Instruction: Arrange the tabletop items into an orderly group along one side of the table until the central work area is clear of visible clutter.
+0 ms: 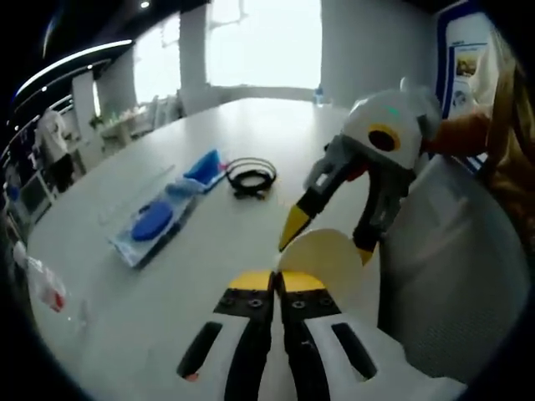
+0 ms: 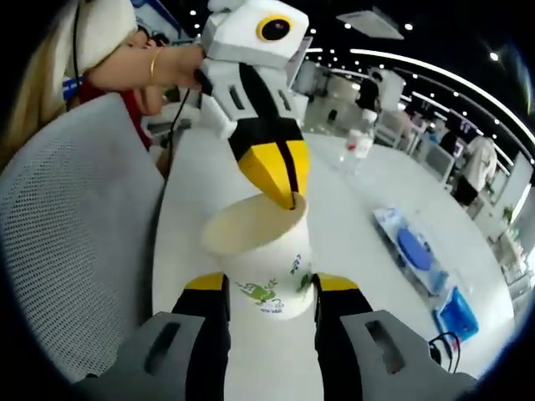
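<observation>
right gripper [image 2: 269, 292]: jaws clamped on both sides of paper cup [image 2: 266, 263], near table [image 2: 351, 209] edge beside mesh chair [image 2: 75, 234] | left gripper [image 1: 274, 282]: jaws pressed together, tips pinching cup rim | cup inside looks empty | far left: blue packet [image 1: 155, 224], black cable coil [image 1: 251, 176]; bare tabletop between.

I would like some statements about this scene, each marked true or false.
1. The right claw holds a paper cup between its jaws. True.
2. The left claw is wide open. False: its jaws are closed together at the cup's rim.
3. A black coiled cable lies on the table. True.
4. The cup lies on its side. False: it is upright.
5. A water bottle stands on the table. True.
</observation>
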Tool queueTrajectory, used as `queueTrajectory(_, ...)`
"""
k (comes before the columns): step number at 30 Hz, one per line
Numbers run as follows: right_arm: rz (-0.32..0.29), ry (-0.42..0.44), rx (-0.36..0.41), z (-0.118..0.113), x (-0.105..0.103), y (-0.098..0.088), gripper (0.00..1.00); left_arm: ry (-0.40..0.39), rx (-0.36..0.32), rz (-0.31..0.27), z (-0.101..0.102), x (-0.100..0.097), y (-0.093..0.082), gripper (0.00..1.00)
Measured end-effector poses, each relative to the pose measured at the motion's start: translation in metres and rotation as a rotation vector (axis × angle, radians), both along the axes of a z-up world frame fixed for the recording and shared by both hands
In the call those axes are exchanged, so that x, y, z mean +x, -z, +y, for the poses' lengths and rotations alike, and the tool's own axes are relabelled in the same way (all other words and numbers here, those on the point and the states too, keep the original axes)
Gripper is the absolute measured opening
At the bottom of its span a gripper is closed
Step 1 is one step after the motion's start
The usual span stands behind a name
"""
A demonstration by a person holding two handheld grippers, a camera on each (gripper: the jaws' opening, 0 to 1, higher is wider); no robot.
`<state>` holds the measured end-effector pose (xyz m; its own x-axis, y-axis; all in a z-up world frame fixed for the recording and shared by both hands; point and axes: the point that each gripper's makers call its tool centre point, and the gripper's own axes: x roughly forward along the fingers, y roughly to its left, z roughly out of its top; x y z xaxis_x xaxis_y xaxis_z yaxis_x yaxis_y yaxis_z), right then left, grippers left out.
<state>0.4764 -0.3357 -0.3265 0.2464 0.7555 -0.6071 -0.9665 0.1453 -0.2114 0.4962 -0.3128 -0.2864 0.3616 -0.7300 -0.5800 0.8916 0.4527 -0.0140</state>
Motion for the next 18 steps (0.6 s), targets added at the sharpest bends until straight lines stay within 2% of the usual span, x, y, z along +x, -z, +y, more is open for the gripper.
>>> queueTrajectory(6, -0.006, 0.014, 0.012, 0.000, 0.002, -0.003, 0.37, -0.004, -0.024, 0.017, -0.001, 0.003, -0.005, 0.00)
queueTrajectory(12, 0.003, 0.016, 0.010, 0.000, 0.000, -0.002, 0.38, 0.045, -0.024, 0.007, -0.010, 0.000, -0.011, 0.00)
queueTrajectory(15, 0.009, 0.022, 0.016, 0.000, 0.000, -0.003, 0.41, 0.060, -0.036, 0.008, -0.014, -0.001, -0.014, 0.00)
queueTrajectory(17, 0.015, 0.031, 0.044, 0.002, 0.001, -0.007, 0.48, 0.068, -0.038, 0.007, -0.016, -0.002, -0.015, 0.00)
queueTrajectory(18, 0.022, 0.031, 0.059, 0.003, 0.000, -0.009, 0.48, 0.069, -0.040, 0.007, -0.017, -0.003, -0.015, 0.00)
